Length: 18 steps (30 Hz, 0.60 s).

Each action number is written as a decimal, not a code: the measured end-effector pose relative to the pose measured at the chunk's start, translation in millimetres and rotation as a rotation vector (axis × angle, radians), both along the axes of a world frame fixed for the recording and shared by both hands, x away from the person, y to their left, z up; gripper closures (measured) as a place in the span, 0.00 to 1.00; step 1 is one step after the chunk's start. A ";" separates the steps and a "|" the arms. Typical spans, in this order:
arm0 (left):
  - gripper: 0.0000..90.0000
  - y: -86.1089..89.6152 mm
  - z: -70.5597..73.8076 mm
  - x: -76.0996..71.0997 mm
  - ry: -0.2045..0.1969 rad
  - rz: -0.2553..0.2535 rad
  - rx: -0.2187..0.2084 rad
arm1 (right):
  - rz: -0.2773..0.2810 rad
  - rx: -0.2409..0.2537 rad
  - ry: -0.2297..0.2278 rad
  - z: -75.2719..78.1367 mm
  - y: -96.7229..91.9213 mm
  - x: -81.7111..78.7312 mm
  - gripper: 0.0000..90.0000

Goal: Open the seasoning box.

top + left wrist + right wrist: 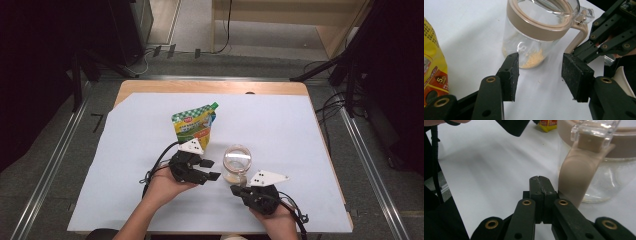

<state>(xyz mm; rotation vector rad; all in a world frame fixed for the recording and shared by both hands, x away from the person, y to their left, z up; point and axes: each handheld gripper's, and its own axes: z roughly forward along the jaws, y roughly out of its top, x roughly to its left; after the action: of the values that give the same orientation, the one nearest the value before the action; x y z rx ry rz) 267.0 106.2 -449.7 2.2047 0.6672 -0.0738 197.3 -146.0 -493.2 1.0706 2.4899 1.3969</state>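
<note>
A clear jar (237, 161) with a tan rim and a tan handle stands on the white sheet, with a little yellow grain at its bottom (534, 58). My left gripper (215, 169) lies just left of it, open. Its jaws (541, 67) point at the jar's base with nothing between them. My right gripper (234, 189) sits in front of the jar, shut and empty. Its tips (540, 178) rest close beside the tan handle (576, 177). A yellow and green pouch (193, 127) stands behind the left gripper.
The white sheet (280, 125) covers most of a wooden table (210, 86). The pouch (434, 72) stands close to the left of the left gripper's jaws. Metal rails and cables run along the floor on both sides of the table.
</note>
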 end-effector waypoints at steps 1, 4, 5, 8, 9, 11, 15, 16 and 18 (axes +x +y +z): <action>0.54 -0.1 0.0 -0.1 -0.001 -0.001 0.000 | -0.004 0.003 0.000 -0.4 -1.8 0.7 1.00; 0.54 -0.5 -0.2 -0.2 0.000 0.002 -0.001 | -0.011 0.014 0.010 -0.9 -7.1 1.8 1.00; 0.54 -0.6 -0.2 -0.3 0.000 0.002 -0.001 | -0.015 0.012 0.007 -1.0 -8.7 2.1 1.00; 0.54 -0.6 -0.4 0.0 -0.004 -0.002 0.000 | -0.022 0.004 0.006 -0.3 -12.6 3.2 1.00; 0.54 -0.5 -0.4 0.1 -0.004 -0.003 0.000 | -0.021 0.002 0.002 -0.4 -13.3 3.5 1.00; 0.54 -0.3 -0.2 0.0 -0.005 -0.003 0.000 | -0.021 -0.005 -0.004 -0.4 -15.0 3.9 1.00; 0.54 -0.2 -0.4 -0.1 -0.006 -0.002 -0.005 | -0.030 -0.017 -0.004 0.2 -19.5 5.0 1.00; 0.54 -0.1 -0.2 0.0 -0.006 -0.002 -0.002 | -0.031 -0.017 -0.005 0.3 -21.2 5.6 1.00; 0.54 -0.2 -0.4 -0.1 -0.006 -0.002 -0.002 | -0.041 -0.012 -0.011 0.4 -24.7 6.8 1.00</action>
<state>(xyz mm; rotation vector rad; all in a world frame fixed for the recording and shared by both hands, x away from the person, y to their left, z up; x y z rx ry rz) 266.9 106.0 -450.1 2.2024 0.6615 -0.0687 204.1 -170.7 -492.9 1.1020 2.4516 1.3715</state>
